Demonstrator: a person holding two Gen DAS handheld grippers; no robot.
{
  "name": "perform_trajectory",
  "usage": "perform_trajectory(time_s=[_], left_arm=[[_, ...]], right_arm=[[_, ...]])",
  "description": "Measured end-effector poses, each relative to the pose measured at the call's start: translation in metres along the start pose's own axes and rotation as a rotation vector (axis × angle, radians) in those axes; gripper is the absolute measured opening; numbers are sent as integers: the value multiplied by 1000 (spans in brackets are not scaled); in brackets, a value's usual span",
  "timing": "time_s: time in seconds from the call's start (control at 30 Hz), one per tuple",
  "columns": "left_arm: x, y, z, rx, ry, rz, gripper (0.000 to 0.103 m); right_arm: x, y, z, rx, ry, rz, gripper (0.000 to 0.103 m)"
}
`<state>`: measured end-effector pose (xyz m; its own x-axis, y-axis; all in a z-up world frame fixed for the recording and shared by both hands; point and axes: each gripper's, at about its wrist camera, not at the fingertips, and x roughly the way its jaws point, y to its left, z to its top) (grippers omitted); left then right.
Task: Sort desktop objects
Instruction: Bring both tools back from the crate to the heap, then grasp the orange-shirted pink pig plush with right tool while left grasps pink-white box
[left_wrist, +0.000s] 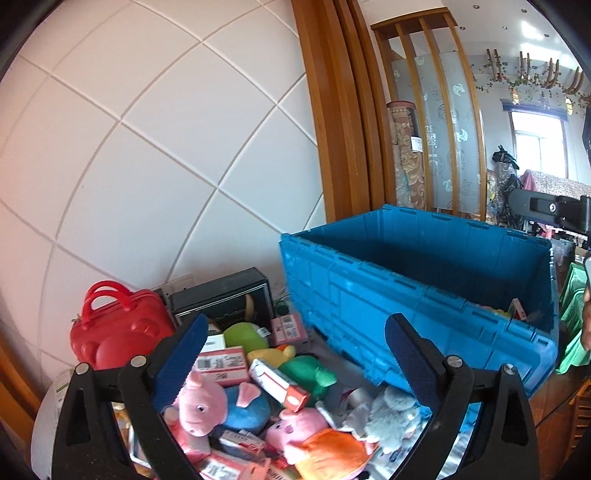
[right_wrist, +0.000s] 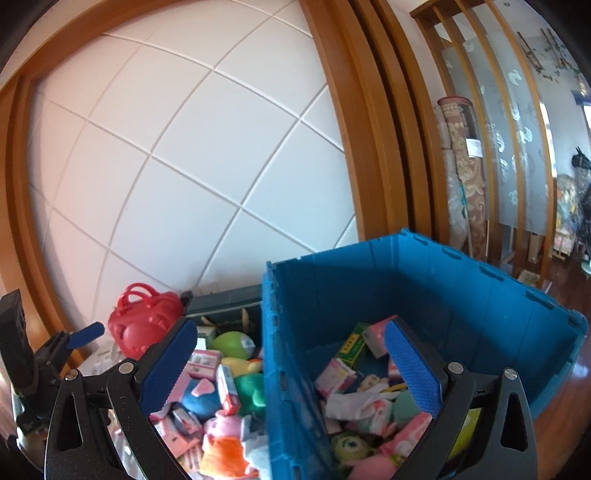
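Note:
A heap of toys and small boxes lies on the desk: a pink pig plush (left_wrist: 199, 402), a second pig in orange (left_wrist: 314, 439), a green plush (left_wrist: 306, 373), a grey plush (left_wrist: 391, 413) and pink cartons (left_wrist: 221, 363). My left gripper (left_wrist: 295, 354) hangs open above this heap, holding nothing. A big blue crate (left_wrist: 406, 295) stands to the right. My right gripper (right_wrist: 291, 354) is open and empty, straddling the crate's left wall (right_wrist: 280, 362). Inside the crate lie pink cartons (right_wrist: 334, 378), a green box (right_wrist: 351, 349) and a green one-eyed plush (right_wrist: 349, 446).
A red toy handbag (left_wrist: 118, 328) and a dark box (left_wrist: 225, 299) stand at the back against the white tiled wall (left_wrist: 147, 147). A wooden door frame (left_wrist: 332, 110) rises behind the crate. The left gripper (right_wrist: 85, 338) shows at the left edge of the right wrist view.

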<state>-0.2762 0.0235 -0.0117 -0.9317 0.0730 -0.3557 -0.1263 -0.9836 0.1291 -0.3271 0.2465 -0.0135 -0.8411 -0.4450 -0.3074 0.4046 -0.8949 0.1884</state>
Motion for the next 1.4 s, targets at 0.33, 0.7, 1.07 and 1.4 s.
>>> perform_trajectory(time_s=[0.33, 0.7, 1.07, 1.4], left_arm=[[-36, 104, -82, -2, 106, 109, 98], [-6, 122, -180, -111, 266, 119, 98], [34, 105, -228, -250, 425, 130, 98], [81, 107, -229, -411, 460, 173, 98]], right_arm=[[33, 103, -60, -29, 108, 116, 103], [112, 142, -176, -94, 405, 215, 103], [205, 141, -248, -216, 674, 262, 103], [276, 134, -275, -276, 808, 176, 102]])
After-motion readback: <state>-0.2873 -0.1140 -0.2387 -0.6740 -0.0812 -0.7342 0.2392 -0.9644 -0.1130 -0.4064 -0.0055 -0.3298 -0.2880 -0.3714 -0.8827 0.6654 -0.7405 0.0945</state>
